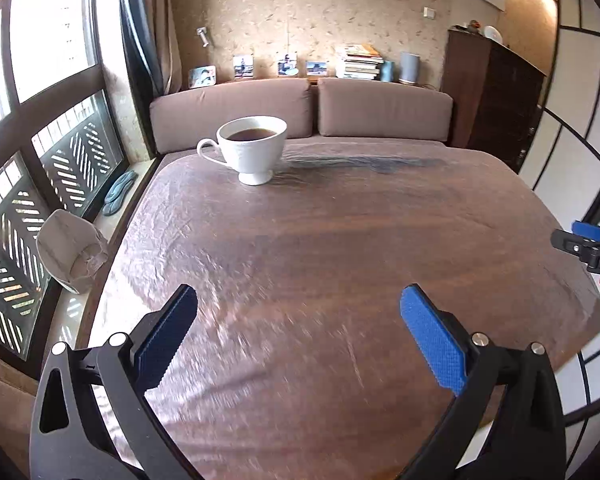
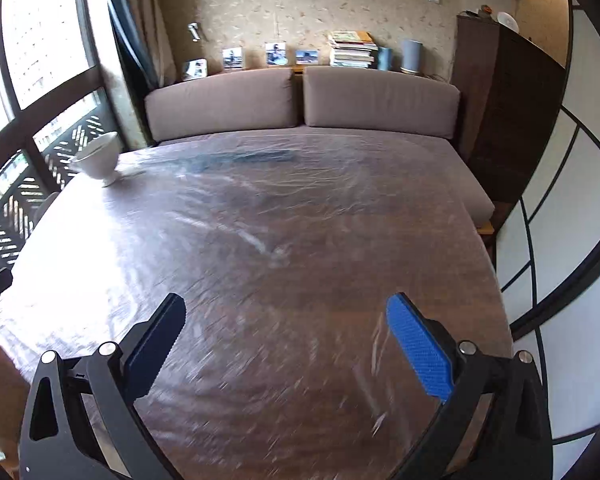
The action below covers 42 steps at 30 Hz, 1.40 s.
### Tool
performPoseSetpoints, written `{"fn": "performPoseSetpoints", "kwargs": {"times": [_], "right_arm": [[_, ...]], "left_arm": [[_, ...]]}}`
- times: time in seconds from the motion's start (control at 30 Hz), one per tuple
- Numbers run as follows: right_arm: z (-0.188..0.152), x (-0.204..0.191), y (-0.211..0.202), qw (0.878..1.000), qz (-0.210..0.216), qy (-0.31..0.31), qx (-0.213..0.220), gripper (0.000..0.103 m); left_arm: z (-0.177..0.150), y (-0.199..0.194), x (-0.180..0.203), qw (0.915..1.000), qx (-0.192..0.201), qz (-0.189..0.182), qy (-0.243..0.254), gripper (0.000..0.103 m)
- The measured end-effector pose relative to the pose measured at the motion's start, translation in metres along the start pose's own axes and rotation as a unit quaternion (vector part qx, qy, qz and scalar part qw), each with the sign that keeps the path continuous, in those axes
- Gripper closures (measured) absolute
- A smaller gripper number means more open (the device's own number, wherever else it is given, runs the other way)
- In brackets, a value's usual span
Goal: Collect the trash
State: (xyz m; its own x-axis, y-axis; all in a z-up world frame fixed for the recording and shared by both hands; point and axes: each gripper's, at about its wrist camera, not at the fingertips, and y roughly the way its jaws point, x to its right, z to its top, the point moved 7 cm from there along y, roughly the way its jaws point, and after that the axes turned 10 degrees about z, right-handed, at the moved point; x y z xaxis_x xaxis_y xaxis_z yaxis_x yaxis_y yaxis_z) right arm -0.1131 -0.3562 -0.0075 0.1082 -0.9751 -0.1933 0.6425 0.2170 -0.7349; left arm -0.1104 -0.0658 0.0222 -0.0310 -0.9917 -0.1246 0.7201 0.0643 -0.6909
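You had a round dark wooden table under crinkled clear plastic film (image 1: 340,240) filling the middle of both frames. A white footed porcelain cup of dark tea (image 1: 252,148) stood upright at the upper left of that table. Behind it, across the top centre, ran a brown fabric sofa with two back cushions (image 1: 300,108), with a stack of books (image 1: 358,62) and small framed photos (image 1: 244,66) on the ledge above. A dark wooden cabinet (image 1: 496,96) stood at upper right.
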Motion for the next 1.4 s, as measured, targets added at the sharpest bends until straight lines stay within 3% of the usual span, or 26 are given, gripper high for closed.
{"fn": "performPoseSetpoints", "kwargs": {"times": [0.17, 0.5, 0.63, 1.4], "right_arm": [[0.034, 0.063, 0.055, 0.998, -0.046, 0.029, -0.025, 0.004], [0.054, 0.121, 0.105, 0.994, -0.078, 0.049, -0.050, 0.004], [0.056, 0.128, 0.107, 0.995, -0.075, 0.053, -0.040, 0.004], [0.054, 0.124, 0.106, 0.995, -0.076, 0.052, -0.041, 0.004]], "left_arm": [[0.028, 0.075, -0.029, 0.9983, -0.040, 0.028, -0.031, 0.001], [0.038, 0.143, -0.053, 0.9937, -0.083, 0.050, -0.056, 0.001], [0.035, 0.154, -0.053, 0.9913, -0.106, 0.057, -0.054, 0.001], [0.037, 0.160, -0.056, 0.9914, -0.106, 0.056, -0.052, 0.001]]}}
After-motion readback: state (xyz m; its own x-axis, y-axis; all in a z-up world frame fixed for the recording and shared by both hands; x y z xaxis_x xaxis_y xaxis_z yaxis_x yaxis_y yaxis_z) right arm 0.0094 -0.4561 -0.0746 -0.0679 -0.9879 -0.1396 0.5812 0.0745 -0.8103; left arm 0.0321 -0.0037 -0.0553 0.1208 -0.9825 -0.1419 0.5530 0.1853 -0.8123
